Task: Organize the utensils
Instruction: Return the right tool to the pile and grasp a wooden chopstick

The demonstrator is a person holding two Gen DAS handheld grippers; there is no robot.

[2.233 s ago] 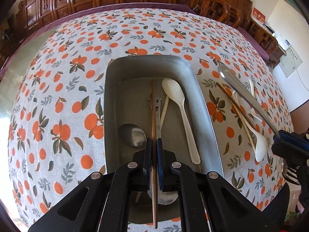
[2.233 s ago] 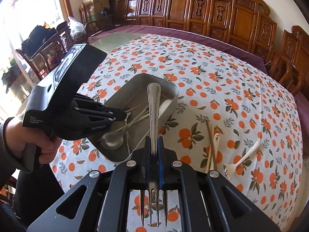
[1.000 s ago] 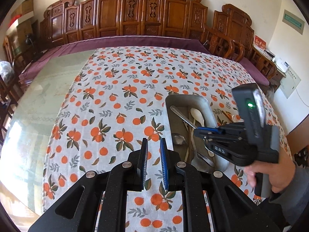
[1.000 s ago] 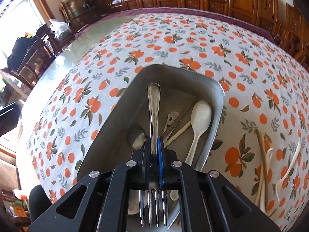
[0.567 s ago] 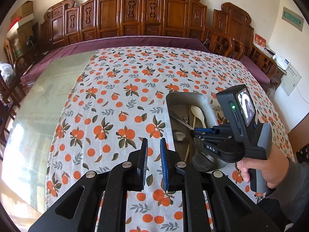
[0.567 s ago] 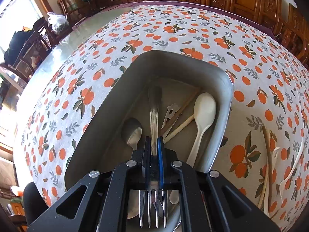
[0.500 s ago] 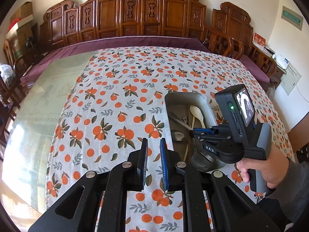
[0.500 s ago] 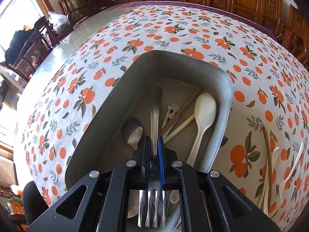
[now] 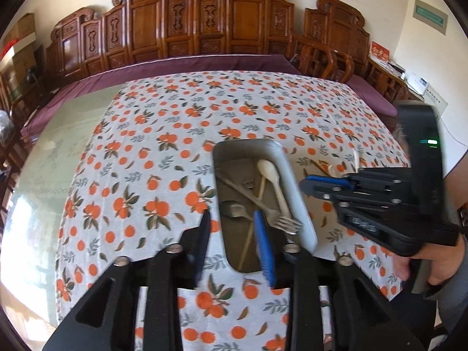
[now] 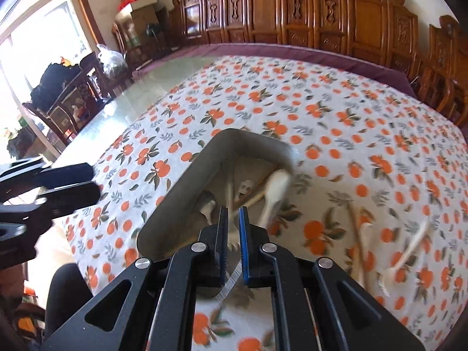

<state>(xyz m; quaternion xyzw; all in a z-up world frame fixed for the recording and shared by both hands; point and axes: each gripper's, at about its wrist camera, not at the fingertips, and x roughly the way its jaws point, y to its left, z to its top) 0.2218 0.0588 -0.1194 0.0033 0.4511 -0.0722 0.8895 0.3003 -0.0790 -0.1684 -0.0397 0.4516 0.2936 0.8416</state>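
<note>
Metal fork [image 9: 285, 223] in tray [image 9: 304, 228], clear of the right gripper's [image 10: 233, 216] empty, near-closed jaws.

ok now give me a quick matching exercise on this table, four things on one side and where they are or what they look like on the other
Column one:
1. metal fork
2. loose chopsticks
3. tray
4. tablecloth

Column two:
a. on the tablecloth beside the tray
b. holds the white spoon
c. lying inside the tray
d. white with an orange fruit print

Pairs: 1-c, 2-a, 3-b, 4-d
</note>
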